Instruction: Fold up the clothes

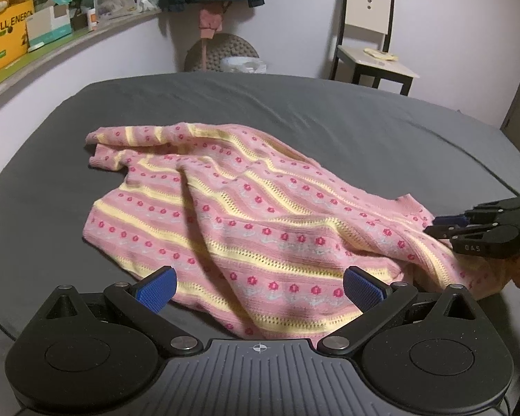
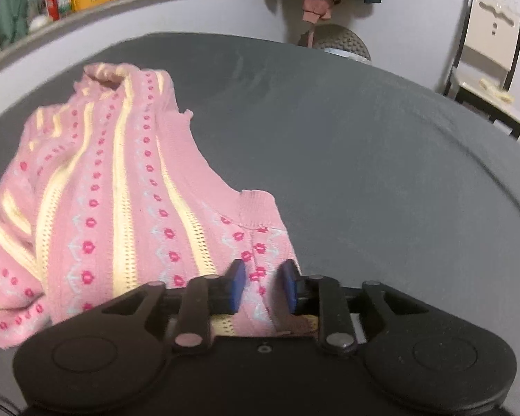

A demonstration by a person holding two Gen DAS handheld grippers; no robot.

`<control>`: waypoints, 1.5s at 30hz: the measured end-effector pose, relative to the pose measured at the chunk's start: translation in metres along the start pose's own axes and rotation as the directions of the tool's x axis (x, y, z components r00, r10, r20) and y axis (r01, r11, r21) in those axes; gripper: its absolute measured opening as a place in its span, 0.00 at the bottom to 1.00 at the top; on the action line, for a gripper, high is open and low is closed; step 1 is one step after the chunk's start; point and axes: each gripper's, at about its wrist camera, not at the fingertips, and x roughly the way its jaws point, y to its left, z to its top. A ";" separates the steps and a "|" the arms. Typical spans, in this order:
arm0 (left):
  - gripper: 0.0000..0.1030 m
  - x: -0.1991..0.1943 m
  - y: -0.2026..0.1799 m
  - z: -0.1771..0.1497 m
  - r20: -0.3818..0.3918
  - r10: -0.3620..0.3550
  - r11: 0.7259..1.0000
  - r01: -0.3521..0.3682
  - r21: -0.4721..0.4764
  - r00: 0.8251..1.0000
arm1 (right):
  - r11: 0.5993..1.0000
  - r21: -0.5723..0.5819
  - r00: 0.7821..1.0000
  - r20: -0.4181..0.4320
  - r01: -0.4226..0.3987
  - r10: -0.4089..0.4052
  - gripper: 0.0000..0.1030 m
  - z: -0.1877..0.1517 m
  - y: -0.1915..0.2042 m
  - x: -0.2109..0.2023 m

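A pink knitted sweater (image 1: 246,208) with yellow stripes and red flowers lies rumpled on the grey bed (image 1: 294,111). My left gripper (image 1: 260,279) is open, its blue pads (image 1: 156,289) spread wide over the sweater's near edge without touching it. At the right of the left wrist view, my right gripper (image 1: 433,226) sits at the sweater's corner. In the right wrist view the right gripper (image 2: 263,284) has its jaws drawn close, shut on a fold of the sweater (image 2: 128,187) beside a ribbed cuff (image 2: 256,208).
A shelf (image 1: 52,45) with boxes runs along the left wall. A chair (image 1: 371,48) stands beyond the bed's far right corner, and a round grey cushion (image 1: 222,52) sits behind the far edge. Bare grey sheet (image 2: 381,156) stretches to the right of the sweater.
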 end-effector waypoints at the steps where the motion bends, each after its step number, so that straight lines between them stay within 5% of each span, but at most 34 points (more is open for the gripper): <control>1: 1.00 0.000 -0.001 0.001 0.004 -0.003 1.000 0.003 0.003 1.000 | 1.000 0.005 1.000 0.007 -0.009 0.009 0.09 0.000 -0.002 -0.001; 7: 1.00 -0.002 -0.004 0.005 0.028 0.017 1.000 -0.018 0.013 0.999 | 1.000 -0.026 0.997 0.078 0.000 0.002 0.07 -0.001 0.001 -0.013; 10: 1.00 -0.005 -0.003 0.009 0.058 0.026 0.999 -0.028 0.025 0.998 | 0.996 -0.008 0.983 0.164 -0.088 0.088 0.07 0.003 0.002 -0.041; 12: 1.00 -0.012 -0.002 0.014 0.096 0.035 0.999 -0.039 0.035 0.995 | 0.973 -0.028 0.948 0.223 -0.228 0.229 0.07 0.002 0.009 -0.068; 14: 1.00 -0.020 0.002 0.018 0.135 0.036 0.998 -0.043 0.044 0.990 | 0.916 -0.064 0.887 0.233 -0.396 0.400 0.07 -0.001 0.020 -0.089; 16: 1.00 -0.033 0.006 0.022 0.197 0.017 0.996 -0.034 0.083 0.980 | 0.830 -0.110 0.812 0.169 -0.547 0.558 0.07 -0.007 0.037 -0.100; 18: 1.00 -0.045 0.008 0.029 0.232 0.007 0.985 -0.046 0.165 0.973 | 0.776 -0.153 0.777 0.063 -0.612 0.626 0.07 -0.015 0.057 -0.102; 22: 1.00 -0.055 0.004 0.048 0.246 0.009 0.907 -0.112 0.407 0.969 | 0.754 -0.201 0.779 -0.108 -0.626 0.618 0.07 -0.029 0.071 -0.095; 23: 1.00 -0.054 0.001 0.054 0.228 0.004 0.874 -0.114 0.473 0.974 | 0.757 -0.206 0.784 -0.136 -0.621 0.606 0.07 -0.030 0.069 -0.093; 25: 1.00 -0.048 -0.008 0.066 0.183 -0.003 0.765 -0.116 0.633 0.983 | 0.762 -0.215 0.792 -0.192 -0.611 0.580 0.07 -0.034 0.066 -0.090; 27: 1.00 -0.037 -0.019 0.071 0.161 -0.007 0.572 -0.128 0.810 0.987 | 0.767 -0.215 0.795 -0.221 -0.605 0.565 0.07 -0.037 0.067 -0.085; 30: 1.00 -0.006 -0.033 0.072 0.165 0.014 0.241 -0.163 0.957 0.986 | 0.768 -0.210 0.793 -0.251 -0.604 0.555 0.07 -0.040 0.071 -0.078; 32: 1.00 0.018 -0.037 0.076 0.186 0.001 0.079 -0.185 0.980 0.983 | 0.753 -0.200 0.774 -0.270 -0.627 0.573 0.07 -0.041 0.074 -0.075; 34: 1.00 0.042 -0.038 0.090 0.182 0.002 0.011 -0.182 0.983 0.983 | 0.737 -0.190 0.755 -0.289 -0.648 0.589 0.01 -0.043 0.078 -0.073; 36: 0.99 0.058 -0.037 0.103 0.162 -0.008 -0.002 -0.162 0.987 0.987 | 0.736 -0.205 0.756 -0.307 -0.646 0.578 0.01 -0.046 0.083 -0.068; 38: 0.96 0.072 -0.036 0.107 0.171 -0.012 -0.058 -0.172 0.983 0.985 | 0.737 -0.224 0.762 -0.322 -0.638 0.562 0.01 -0.047 0.085 -0.064; 43: 0.76 0.097 -0.035 0.098 0.149 0.025 -0.257 -0.138 0.957 0.988 | 0.700 -0.250 0.743 -0.197 -0.669 0.640 0.05 -0.034 0.073 -0.085; 45: 0.68 0.103 -0.041 0.091 0.120 0.037 -0.297 -0.104 0.949 0.992 | 0.688 -0.232 0.725 -0.164 -0.688 0.669 0.05 -0.029 0.066 -0.087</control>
